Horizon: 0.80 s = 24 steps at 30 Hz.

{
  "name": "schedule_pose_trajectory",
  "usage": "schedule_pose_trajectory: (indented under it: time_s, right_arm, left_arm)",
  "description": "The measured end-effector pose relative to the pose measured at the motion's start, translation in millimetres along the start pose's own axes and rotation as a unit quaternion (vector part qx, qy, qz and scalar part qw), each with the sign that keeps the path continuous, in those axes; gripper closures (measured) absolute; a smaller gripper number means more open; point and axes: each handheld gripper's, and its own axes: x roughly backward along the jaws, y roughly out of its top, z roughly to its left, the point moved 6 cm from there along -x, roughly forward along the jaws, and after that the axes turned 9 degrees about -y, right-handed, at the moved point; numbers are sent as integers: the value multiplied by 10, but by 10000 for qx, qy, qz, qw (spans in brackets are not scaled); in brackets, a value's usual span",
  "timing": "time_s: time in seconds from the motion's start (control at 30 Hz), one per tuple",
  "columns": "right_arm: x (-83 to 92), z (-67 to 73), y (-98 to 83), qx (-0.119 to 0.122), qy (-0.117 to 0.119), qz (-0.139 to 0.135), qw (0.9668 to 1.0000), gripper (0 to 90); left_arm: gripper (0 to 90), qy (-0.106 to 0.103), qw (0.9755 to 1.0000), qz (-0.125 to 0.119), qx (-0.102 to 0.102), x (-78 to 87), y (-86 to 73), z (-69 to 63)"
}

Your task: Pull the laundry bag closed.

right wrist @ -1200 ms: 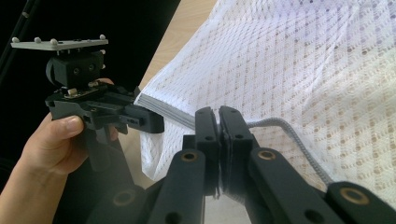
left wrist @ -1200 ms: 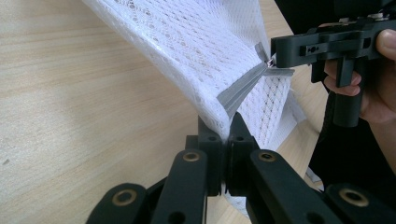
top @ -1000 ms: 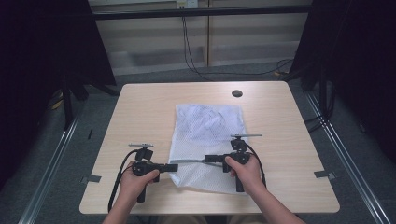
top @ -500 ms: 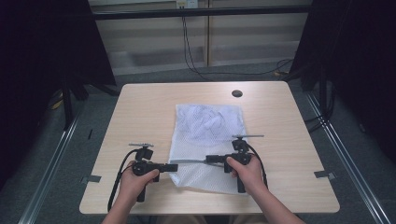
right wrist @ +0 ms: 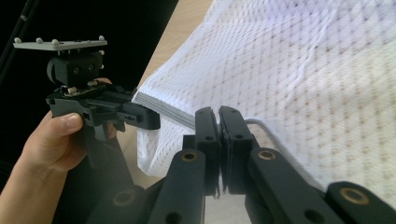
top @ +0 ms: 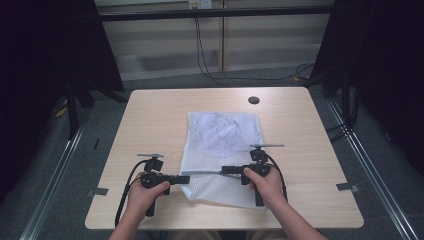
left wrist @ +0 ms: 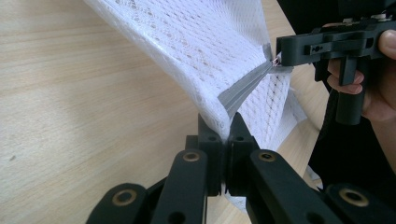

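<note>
A white mesh bag with pale cloth inside lies flat on the middle of the wooden table. Its near end is lifted slightly, and a grey zipper band runs taut between the two grippers. My left gripper is shut on the band's left end, seen close up with the left gripper pinching mesh and grey band. My right gripper is shut on the other end; in its own view the right gripper clamps the band. Each gripper view shows the other gripper pinching the band farther off.
A dark round cable hole sits in the tabletop at the back right. Bare wood lies left and right of the bag. Beyond the table are dark curtains, floor rails and loose cables.
</note>
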Motion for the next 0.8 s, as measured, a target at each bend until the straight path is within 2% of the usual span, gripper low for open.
schedule_pose_trajectory:
  time_s: [0.3, 0.4, 0.57, 0.8]
  right_arm:
    - [11, -4, 7, 14, 21, -9, 10000, 877]
    - [20, -9, 6, 35, 17, -1, 10000, 878]
    - [44, -25, 9, -38, 19, 9, 10000, 877]
    - [52, -32, 10, -6, 24, -35, 10000, 877]
  left_arm:
    - [878, -13, 10000, -1, -22, 2, 2, -8]
    - [878, 43, 10000, 20, -58, 7, 1, 0]
    - [878, 1, 10000, 4, -31, 12, 0, -6]
    - [878, -10, 10000, 18, -40, 7, 5, -7]
